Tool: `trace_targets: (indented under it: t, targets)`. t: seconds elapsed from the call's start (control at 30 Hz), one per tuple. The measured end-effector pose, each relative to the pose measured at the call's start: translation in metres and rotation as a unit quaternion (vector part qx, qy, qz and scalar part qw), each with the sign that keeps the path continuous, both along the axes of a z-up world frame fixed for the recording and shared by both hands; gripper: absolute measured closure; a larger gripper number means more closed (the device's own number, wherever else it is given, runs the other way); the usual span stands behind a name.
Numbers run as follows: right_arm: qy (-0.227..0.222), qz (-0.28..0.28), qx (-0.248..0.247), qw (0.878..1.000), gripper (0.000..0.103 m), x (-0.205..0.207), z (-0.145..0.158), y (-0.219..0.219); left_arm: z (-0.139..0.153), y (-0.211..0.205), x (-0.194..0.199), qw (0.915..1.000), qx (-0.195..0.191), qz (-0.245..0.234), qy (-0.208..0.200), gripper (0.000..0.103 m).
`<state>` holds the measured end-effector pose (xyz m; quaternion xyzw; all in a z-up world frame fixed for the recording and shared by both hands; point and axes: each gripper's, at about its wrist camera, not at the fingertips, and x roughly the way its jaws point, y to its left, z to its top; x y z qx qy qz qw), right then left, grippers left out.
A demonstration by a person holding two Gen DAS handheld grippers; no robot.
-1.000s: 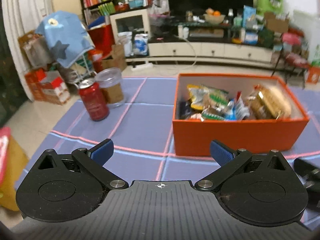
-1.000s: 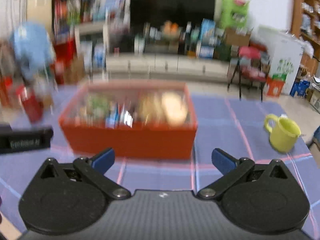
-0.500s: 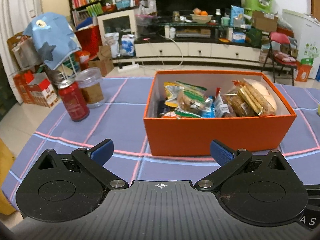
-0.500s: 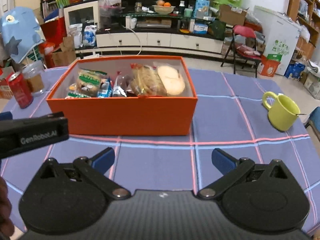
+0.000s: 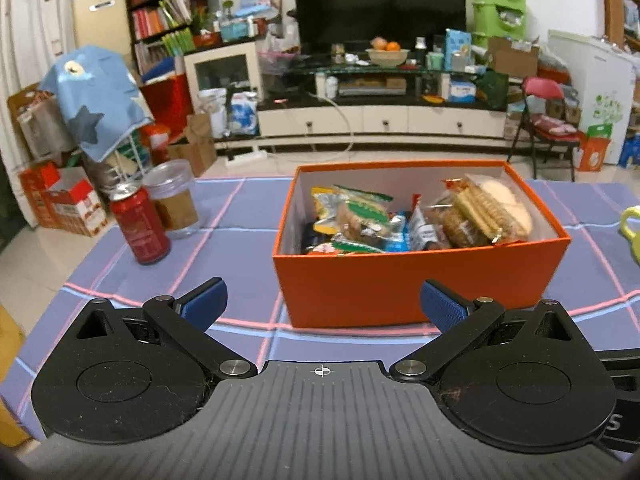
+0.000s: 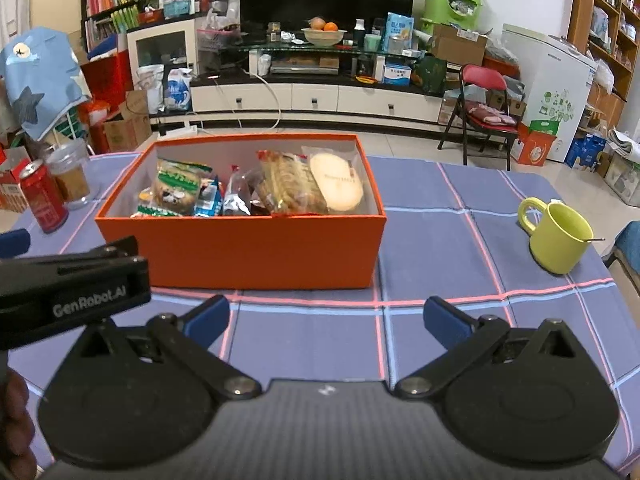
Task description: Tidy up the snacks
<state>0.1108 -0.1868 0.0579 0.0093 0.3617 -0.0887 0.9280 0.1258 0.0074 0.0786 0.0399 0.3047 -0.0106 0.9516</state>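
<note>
The orange cardboard box (image 6: 256,248) sits mid-desk on the purple checked tablecloth (image 6: 432,320), packed with crinkly snack packets (image 5: 360,216) and a bag of crackers (image 6: 296,188). Bare cloth lies between the box and both hand-held grippers: left (image 5: 323,304) and right (image 6: 326,318) hover empty, jaws spread wide. A red can (image 5: 140,228) stands left, a green mug (image 6: 560,238) right.

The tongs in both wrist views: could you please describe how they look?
Both the left tongs and right tongs have matte black linkage arms with silver pivot pins, round black housings, a ribbed grey centre plate and blue textured fingertips. The left tool's side reads "GenRobot.AI" in white.
</note>
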Motion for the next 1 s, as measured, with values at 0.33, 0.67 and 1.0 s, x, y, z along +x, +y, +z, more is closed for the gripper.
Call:
trace_targets:
  t: [0.33,0.67,1.0]
  targets:
    - [0.003,0.009,-0.006,1.000,0.001,0.001,-0.002,0.006,0.000,-0.004,-0.001,0.9998,-0.012,-0.012,0.014,0.010]
    - [0.003,0.013,-0.009,1.000,0.001,0.001,-0.003,0.010,0.003,-0.002,-0.003,0.9998,-0.013,-0.006,0.012,0.011]
    - [0.003,0.016,-0.009,1.000,0.001,0.001,-0.006,0.011,0.011,0.002,-0.001,0.9996,-0.024,0.011,0.001,0.011]
